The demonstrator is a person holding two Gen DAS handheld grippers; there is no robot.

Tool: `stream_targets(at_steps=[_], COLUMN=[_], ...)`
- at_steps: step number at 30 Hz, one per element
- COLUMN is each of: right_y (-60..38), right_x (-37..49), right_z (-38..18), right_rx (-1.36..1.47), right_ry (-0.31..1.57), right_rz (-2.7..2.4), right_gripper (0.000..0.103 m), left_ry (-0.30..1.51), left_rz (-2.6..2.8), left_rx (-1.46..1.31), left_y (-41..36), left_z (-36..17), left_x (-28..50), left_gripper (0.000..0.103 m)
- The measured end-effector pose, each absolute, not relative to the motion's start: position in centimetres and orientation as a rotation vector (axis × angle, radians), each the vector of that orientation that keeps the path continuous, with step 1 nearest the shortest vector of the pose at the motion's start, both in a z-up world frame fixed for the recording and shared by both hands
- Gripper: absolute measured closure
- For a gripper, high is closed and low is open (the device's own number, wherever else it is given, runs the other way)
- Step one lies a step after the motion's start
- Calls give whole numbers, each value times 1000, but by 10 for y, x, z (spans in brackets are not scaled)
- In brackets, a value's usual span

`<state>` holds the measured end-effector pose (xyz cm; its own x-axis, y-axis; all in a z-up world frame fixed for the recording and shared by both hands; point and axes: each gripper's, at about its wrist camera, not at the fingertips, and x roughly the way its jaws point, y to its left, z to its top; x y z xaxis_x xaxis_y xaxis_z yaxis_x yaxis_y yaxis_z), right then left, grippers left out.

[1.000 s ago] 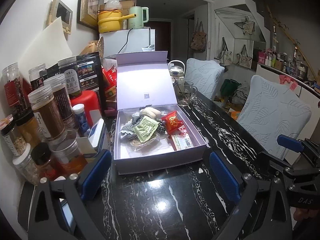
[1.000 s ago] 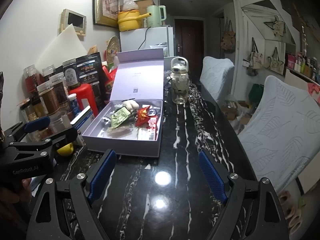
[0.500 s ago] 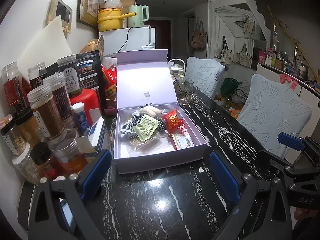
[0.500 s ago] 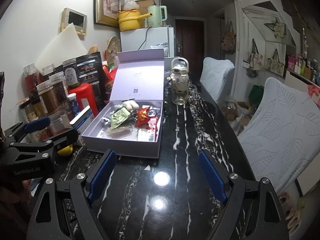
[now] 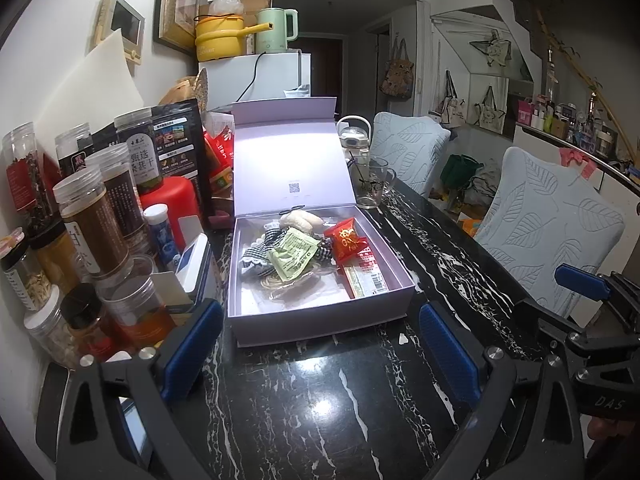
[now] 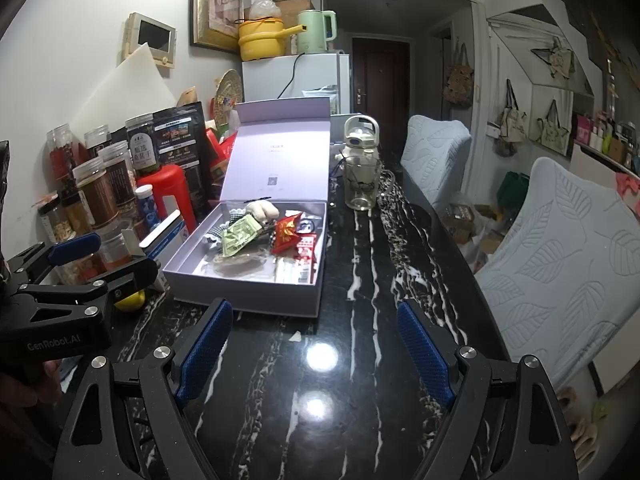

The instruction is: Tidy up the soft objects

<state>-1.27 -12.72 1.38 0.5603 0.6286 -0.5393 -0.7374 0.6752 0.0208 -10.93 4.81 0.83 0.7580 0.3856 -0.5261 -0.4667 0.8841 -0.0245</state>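
An open lilac box [image 5: 320, 320] [image 6: 248, 300] stands on the black marble table, lid upright. Inside lie a green sachet [image 5: 294, 258] [image 6: 238, 236], a red snack packet [image 5: 346, 240] [image 6: 286, 234], a checked cloth [image 5: 256, 256], a cream soft lump [image 5: 300, 219] [image 6: 262, 211] and a flat red-white packet [image 5: 366, 280] [image 6: 304, 254]. My left gripper [image 5: 320, 344] is open and empty just in front of the box. My right gripper [image 6: 316, 344] is open and empty, in front of the box's right corner.
Several jars [image 5: 92, 232], a red canister [image 5: 172, 208] and dark bags crowd the table's left side. A glass mug [image 5: 372, 188] and a kettle [image 6: 360, 140] stand behind the box. A yellow fruit [image 6: 130, 300] lies left of the box. Padded chairs [image 5: 548, 232] line the right.
Both views have shifted only slightly; both grippers stay open and empty and the box contents have not moved.
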Motion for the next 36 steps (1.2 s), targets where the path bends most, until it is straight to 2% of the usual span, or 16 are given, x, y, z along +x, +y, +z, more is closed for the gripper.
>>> stream_targets(at_steps=[36], right_y=[-138], right_x=[-7], right_z=[15], right_rx=[-228], right_ry=[544], right_rz=[773], right_gripper=[18], left_ry=[553], left_rz=[463], left_rx=[-127], left_y=[41], left_z=[12], left_x=[-104], left_gripper=[3])
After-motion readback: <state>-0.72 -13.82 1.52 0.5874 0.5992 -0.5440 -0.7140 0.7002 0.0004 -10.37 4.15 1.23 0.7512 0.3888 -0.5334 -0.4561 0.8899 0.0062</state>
